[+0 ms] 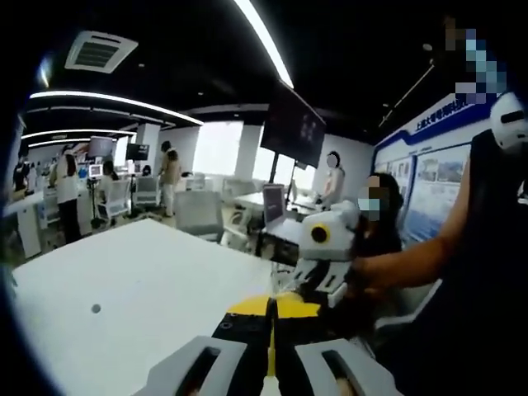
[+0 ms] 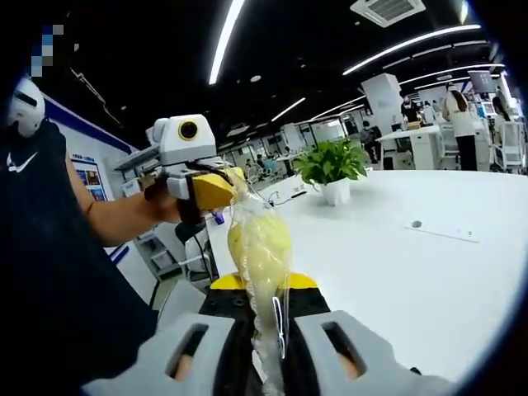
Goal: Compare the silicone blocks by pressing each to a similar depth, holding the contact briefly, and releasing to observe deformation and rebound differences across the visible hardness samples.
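A: Where are the blocks?

B: Off the white table (image 2: 429,272). A yellowish piece is hanging in a clear bag (image 2: 260,247), both grippers clamping it: right gripper (image 2: 268,342) below, left gripper (image 2: 216,188) above.

A: Advice?

B: Keep tension gentle; lower it onto the table before pressing.

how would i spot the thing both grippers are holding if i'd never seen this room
Start at the big white table, then look above its near edge, where the right gripper and the left gripper face each other. Stretched between them is a clear plastic bag with a pale yellow lump inside. It is crinkly and see-through, unlike the potted plant behind.
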A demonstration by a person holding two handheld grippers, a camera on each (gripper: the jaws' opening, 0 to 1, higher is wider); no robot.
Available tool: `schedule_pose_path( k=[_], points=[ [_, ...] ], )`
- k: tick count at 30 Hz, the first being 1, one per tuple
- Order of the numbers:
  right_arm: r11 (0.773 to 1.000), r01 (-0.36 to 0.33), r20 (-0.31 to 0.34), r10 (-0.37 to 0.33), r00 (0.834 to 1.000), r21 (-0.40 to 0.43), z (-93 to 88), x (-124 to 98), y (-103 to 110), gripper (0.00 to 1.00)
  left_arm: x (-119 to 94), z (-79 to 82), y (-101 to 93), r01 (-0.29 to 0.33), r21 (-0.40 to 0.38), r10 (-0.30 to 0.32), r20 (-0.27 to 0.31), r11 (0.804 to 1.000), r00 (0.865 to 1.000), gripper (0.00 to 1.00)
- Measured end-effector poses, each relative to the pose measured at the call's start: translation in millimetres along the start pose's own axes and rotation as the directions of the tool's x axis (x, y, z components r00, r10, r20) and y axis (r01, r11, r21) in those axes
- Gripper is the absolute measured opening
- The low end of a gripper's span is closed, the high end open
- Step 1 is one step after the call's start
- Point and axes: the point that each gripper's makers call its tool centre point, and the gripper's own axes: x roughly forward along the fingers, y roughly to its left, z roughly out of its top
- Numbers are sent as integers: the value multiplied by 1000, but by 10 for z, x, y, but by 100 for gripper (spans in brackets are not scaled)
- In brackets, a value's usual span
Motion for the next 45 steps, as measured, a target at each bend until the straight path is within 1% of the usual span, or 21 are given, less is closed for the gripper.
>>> schedule_pose_path(
  k=[3,8,11,15,17,20,23,24,29,30,31,32,34,35,37,40,41,42,43,44,45],
  points=[
    [1000,-2,4,2,1000,-8,17,-6,-1,2,-5,15,2,-3,-61,4,12,998,1000,0],
    [1000,2,-6,-2,1000,-13,-1,-12,-8,1,15,-4,19,-7,-74,9,25,997,1000,0],
    [1000,0,-5,0,1000,2,-12,-25,-6,2,22,-7,12,-11,-87,13,26,996,1000,0],
    [999,5,-1,-5,1000,53,-32,-30,-17,3,38,-17,21,-16,-107,19,22,994,1000,0],
    [998,-6,8,5,1000,69,-45,-26,-13,4,46,-21,23,-21,-116,23,18,993,1000,0],
    [998,-2,16,1,1000,64,-56,-26,-25,4,58,-39,21,-26,-107,27,8,994,1000,0],
    [999,1,-10,-1,1000,48,-88,-18,-21,3,65,-67,28,-29,-106,29,-5,994,1000,0],
    [1000,13,-10,-12,1000,23,-84,-20,-31,3,62,-75,29,-27,-108,27,-6,994,1000,0],
    [1000,6,-10,-6,1000,7,-42,-31,-56,2,62,-51,18,-22,-109,24,11,994,1000,0],
    [1000,4,-10,-4,1000,12,-26,-30,-58,2,56,-25,32,-28,-130,30,15,991,999,0],
    [1000,3,-7,-3,1000,8,-15,-29,-53,2,47,-10,31,-24,-130,27,16,991,1000,0],
    [1000,2,-1,-2,1000,9,1,-28,-49,2,39,22,42,-35,-109,38,27,993,999,0],
    [1000,-2,7,2,1000,18,28,-22,-41,3,39,42,38,-41,-117,44,27,992,999,0],
    [1000,-1,8,1,1000,25,27,-21,-47,3,37,43,35,-41,-117,44,22,992,999,0],
    [999,-3,9,3,1000,51,13,-9,-30,4,30,24,40,-45,-91,46,1,995,999,0],
    [1000,9,37,-9,999,14,2,-2,-23,6,27,31,18,-43,-70,42,-22,997,999,0],
    [1000,7,36,-8,999,21,4,-7,-25,6,26,33,12,-42,-66,40,-25,997,999,0],
    [999,1,39,-3,999,35,19,-13,-26,6,26,42,4,-42,-62,40,-24,997,999,0],
    [1000,2,43,-3,999,26,25,-20,-24,7,27,50,4,-42,-58,41,-21,997,999,0],
    [1000,21,64,-20,998,-9,57,-26,-46,8,30,64,4,-41,-62,40,-13,997,999,0],
    [999,32,78,-31,997,-18,73,-34,-59,8,32,78,6,-40,-65,40,-5,997,999,0]
  ],
)
